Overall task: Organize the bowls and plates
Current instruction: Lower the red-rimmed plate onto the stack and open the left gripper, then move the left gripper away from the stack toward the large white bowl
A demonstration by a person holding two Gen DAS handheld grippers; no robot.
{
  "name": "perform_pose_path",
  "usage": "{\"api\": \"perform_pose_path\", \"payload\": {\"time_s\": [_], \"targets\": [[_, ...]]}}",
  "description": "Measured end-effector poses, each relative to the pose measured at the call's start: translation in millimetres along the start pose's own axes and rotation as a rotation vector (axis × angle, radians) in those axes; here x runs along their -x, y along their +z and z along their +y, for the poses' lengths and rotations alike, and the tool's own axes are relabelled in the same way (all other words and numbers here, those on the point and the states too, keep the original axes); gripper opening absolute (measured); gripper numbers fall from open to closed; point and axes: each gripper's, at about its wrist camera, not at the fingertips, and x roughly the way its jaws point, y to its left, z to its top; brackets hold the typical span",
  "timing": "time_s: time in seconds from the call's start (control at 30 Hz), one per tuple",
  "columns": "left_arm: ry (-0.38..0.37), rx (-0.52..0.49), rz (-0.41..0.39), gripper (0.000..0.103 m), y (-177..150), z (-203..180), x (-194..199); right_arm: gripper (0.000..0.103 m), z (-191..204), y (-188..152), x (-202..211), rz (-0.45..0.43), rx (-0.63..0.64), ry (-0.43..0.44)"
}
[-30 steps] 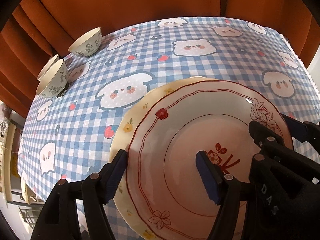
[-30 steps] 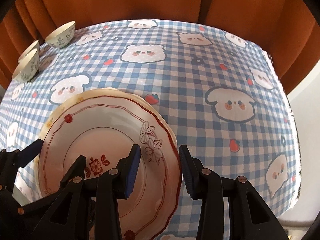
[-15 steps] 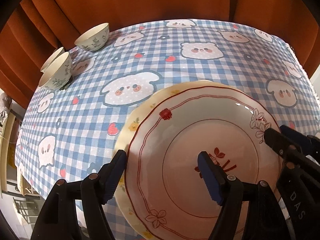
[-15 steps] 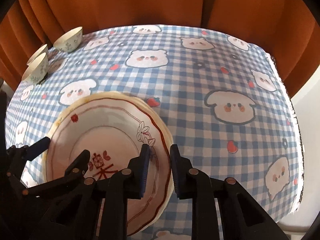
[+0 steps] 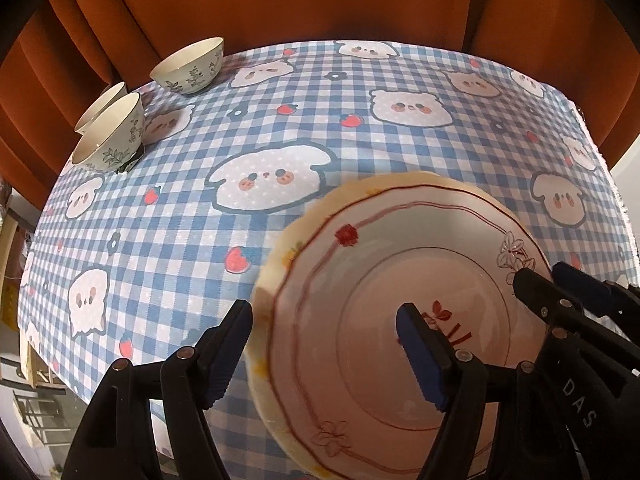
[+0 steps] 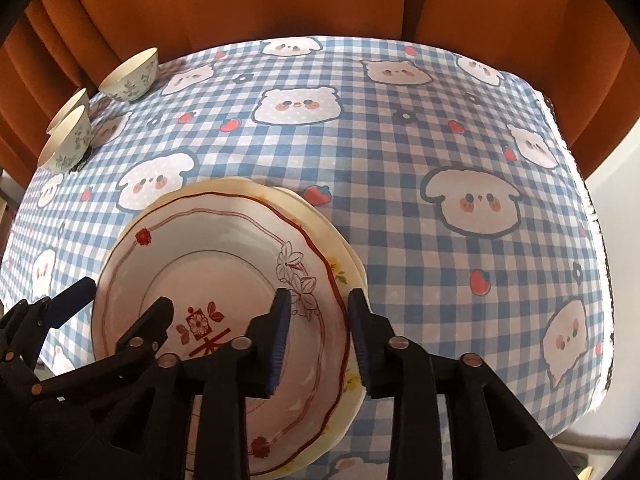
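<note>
Plates: red-rimmed plate (image 5: 404, 320) sits stacked on a cream plate (image 5: 276, 264) with small yellow flowers, near edge of the table, on the blue checked tablecloth (image 5: 280, 120) (bear and strawberry print).

Left gripper (image 5: 326, 346): jaws wide open, straddling the stack's left rim. Left finger is outside the cream plate at about 9 o'clock of the stack, just beside the edge; contact can't be judged. Right finger is over the red-rimmed plate's centre, next to the red flower mark. Nothing clamped.

Right gripper (image 6: 320, 338): jaws open to a moderate gap, straddling the stack's right rim at about 4 o'clock. Left pad is over the red-rimmed plate (image 6: 224, 304) by the outlined flower motif, right pad is outside the cream plate (image 6: 348, 280). Rim is between the pads with gaps showing on both sides, so not gripped. Left gripper (image 6: 124, 300) is also visible in this view at 8 o'clock.

Farther out: three white bowls with a leaf pattern at 10–11 o'clock by the far left table edge. Two are close together, bowl (image 5: 110, 140) partly hiding the bowl (image 5: 102, 106) behind it; third bowl (image 5: 188, 66) is apart, farther back.

Beyond the table: orange curtain (image 5: 320, 0).
</note>
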Motion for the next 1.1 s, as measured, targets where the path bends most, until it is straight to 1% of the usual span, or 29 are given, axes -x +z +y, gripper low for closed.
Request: {"api": "perform_pose_path", "payload": {"time_s": [0.07, 0.17, 0.23, 0.4, 0.53, 0.7, 0.77, 0.83, 0.9, 1.1], "targets": [[-0.015, 0.005, -0.002, 0.077, 0.9, 10.1, 0.8, 0.046, 4.7, 0.8, 3.1, -0.009, -0.003, -0.022], [-0.040, -0.003, -0.009, 0.079, 2.6, 26.9, 1.9, 0.054, 13.5, 1.0, 7.5, -0.018, -0.020, -0.029], [-0.055, -0.020, -0.014, 0.080, 3.4, 39.6, 2.2, 0.057, 22.5, 0.3, 10.1, -0.026, -0.041, -0.036], [-0.097, -0.068, -0.025, 0.081, 7.8, 80.0, 7.5, 0.058, 54.3, 0.8, 15.6, -0.030, -0.105, -0.049], [-0.110, -0.087, -0.044, 0.081, 10.8, 115.2, 10.9, 0.058, 85.9, 4.7, 20.9, -0.036, -0.143, -0.047], [-0.117, -0.087, -0.062, 0.081, 19.3, 163.4, 12.0, 0.058, 132.2, 14.9, 23.1, -0.064, -0.137, -0.058], [-0.116, -0.083, -0.082, 0.081, 22.8, 181.2, 12.3, 0.061, 149.9, 19.4, 23.3, -0.084, -0.128, -0.069], [-0.111, -0.074, -0.092, 0.086, 27.6, 199.6, 10.6, 0.066, 168.3, 24.6, 23.3, -0.110, -0.124, -0.082], [-0.104, -0.066, -0.096, 0.089, 33.6, 222.4, 7.3, 0.067, 185.8, 31.2, 21.4, -0.123, -0.123, -0.082], [-0.070, -0.061, -0.115, 0.089, 50.7, 267.5, 2.7, 0.071, 235.3, 53.7, 16.5, -0.138, -0.105, -0.069]]}}
